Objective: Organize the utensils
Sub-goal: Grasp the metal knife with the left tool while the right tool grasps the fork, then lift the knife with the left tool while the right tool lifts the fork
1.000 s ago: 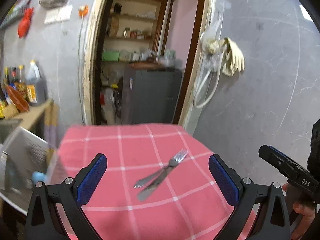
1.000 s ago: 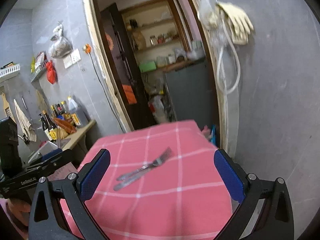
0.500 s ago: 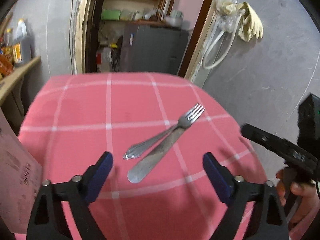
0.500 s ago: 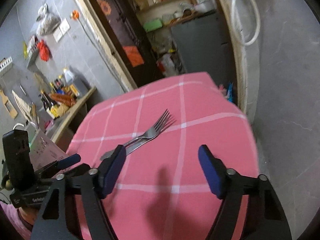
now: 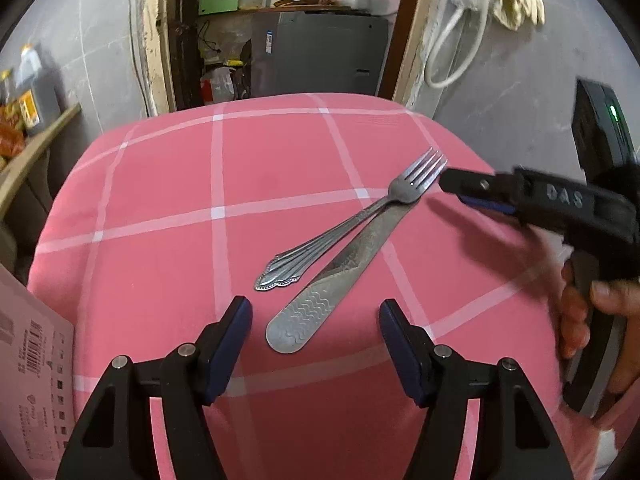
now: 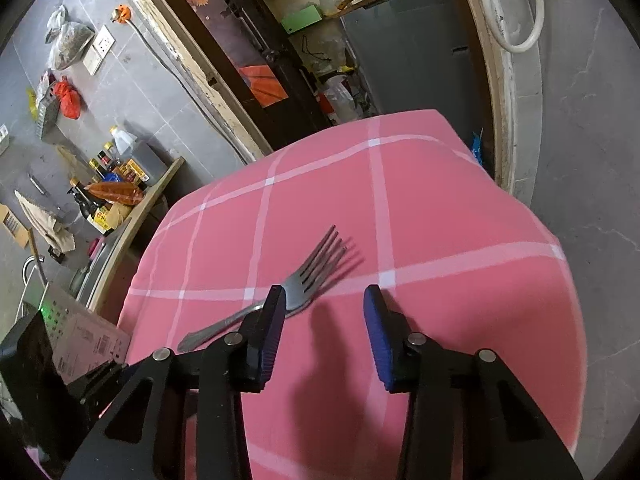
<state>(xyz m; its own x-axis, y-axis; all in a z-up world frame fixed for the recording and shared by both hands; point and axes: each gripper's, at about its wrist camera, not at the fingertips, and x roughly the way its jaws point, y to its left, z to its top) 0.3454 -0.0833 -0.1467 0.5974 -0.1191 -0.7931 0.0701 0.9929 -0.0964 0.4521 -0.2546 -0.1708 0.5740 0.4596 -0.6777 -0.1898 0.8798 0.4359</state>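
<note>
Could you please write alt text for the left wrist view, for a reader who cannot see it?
A silver metal fork lies crossed over a flat, wave-patterned silver utensil handle on a pink cloth with white grid lines. The open left gripper frames the handle ends, while the black right gripper reaches toward the fork's tines.

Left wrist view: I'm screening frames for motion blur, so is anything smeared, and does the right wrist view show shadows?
Left wrist view: the right gripper and hand are smeared; the fork is sharp. Right wrist view: the fork casts a shadow on the cloth.
</note>
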